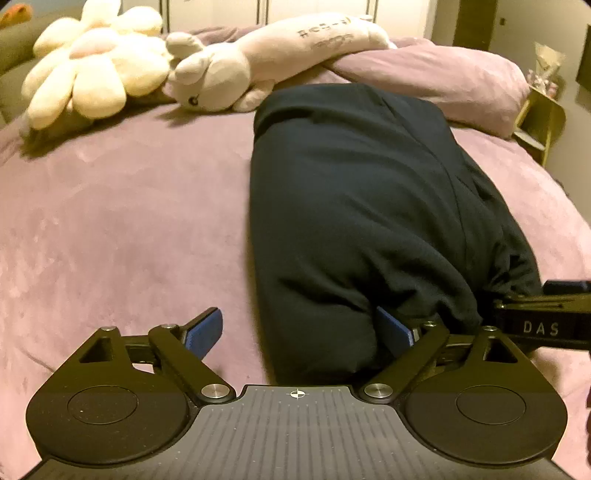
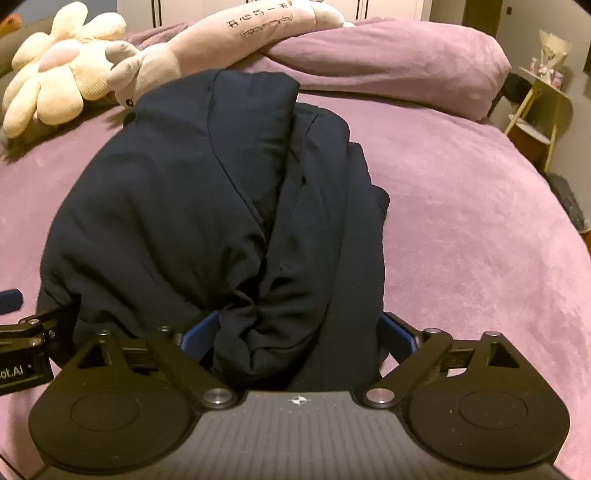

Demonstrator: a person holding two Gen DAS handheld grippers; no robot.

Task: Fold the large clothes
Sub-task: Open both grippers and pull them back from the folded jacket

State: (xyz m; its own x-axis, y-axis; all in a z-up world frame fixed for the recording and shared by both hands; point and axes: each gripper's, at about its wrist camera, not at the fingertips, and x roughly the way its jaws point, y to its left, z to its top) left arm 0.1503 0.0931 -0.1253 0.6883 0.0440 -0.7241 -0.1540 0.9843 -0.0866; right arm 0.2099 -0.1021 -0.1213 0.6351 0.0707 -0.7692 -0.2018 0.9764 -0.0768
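Surface: mauve plush bedspread (image 1: 110, 221), soft, so it gives under any press.
Left gripper (image 1: 299, 336): your jaws stand wide apart. The near-left corner of the dark garment (image 1: 351, 206) bulges into the gap and touches the right pad; the left pad hangs over bare bedspread. Nothing is pinched.
Right gripper (image 2: 295, 334): jaws also spread wide, straddling the bunched near hem. Cloth fills the gap, but I can't tell whether the pads bite it; it reads as released.
Garment position: mid-bed, long axis running away from you, near end at both tools.
Progress: judged partway. Sides look turned in to a long narrow bundle. Lengthwise fold is not done; near end is rumpled.
Left view only: clean straight left edge of the bundle, plus the right tool's body at frame right.
Right view only: overlapping layers and a lapel-like flap down the centre, ragged right edge, left tool at frame left.
Far: bunched duvet (image 2: 388, 62), long pink plush (image 2: 240, 33) with printed text, flower cushion (image 1: 92, 70), side shelf (image 2: 543, 110) at right.
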